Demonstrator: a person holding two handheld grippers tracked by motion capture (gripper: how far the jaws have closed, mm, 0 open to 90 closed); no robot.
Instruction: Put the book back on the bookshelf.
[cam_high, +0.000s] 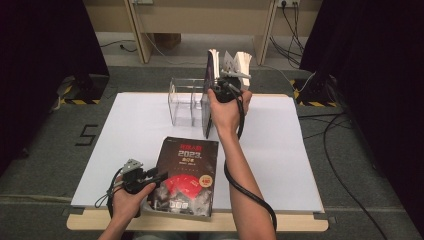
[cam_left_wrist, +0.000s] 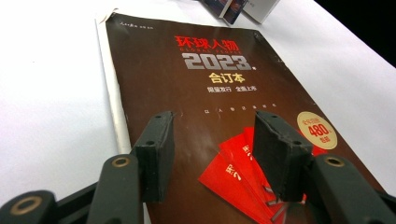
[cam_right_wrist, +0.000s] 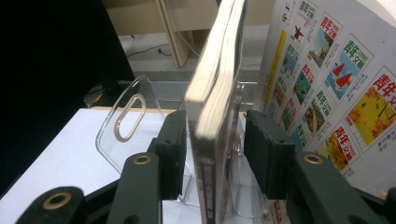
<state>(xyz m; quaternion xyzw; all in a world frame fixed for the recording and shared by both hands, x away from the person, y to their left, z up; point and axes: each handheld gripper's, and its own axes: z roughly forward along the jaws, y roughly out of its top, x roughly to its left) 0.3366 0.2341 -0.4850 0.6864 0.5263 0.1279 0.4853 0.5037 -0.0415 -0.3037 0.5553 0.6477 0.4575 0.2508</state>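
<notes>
High view, table (cam_high: 280, 165): white top; your forearms come in from the near edge.
High view, left gripper (cam_high: 161, 176): low at the near left; its jaw tips lie over the left edge of the book (cam_high: 187, 175); that dark-covered book lies flat near the front edge, cover up.
High view, right gripper (cam_high: 220, 85): held up at the far middle of the table, at the magazines (cam_high: 214, 85); they stand upright in the clear rack (cam_high: 185, 100), pages fanning at the top.
High view, rack: transparent, with dividers; it stands at the far side of the table, well apart from the book.
Left gripper view, jaws: your jaws stand wide apart above the book cover; nothing is between the pads; whether the tips touch the cover, I cannot tell.
Left gripper view, book: dark brown cover with "2023" and red cards printed on it; a round yellow label sits at its right; white table lies to either side.
Right gripper view, jaws: open, with an upright magazine (cam_right_wrist: 217, 93) between them; the left pad sits just beside or against its face, the right pad stands clear of it; you have no clamp on it.
Right gripper view, rack: a clear divider (cam_right_wrist: 126, 121) with an oval slot rises left of the magazine; a colourful page (cam_right_wrist: 327, 84) stands at the right.
</notes>
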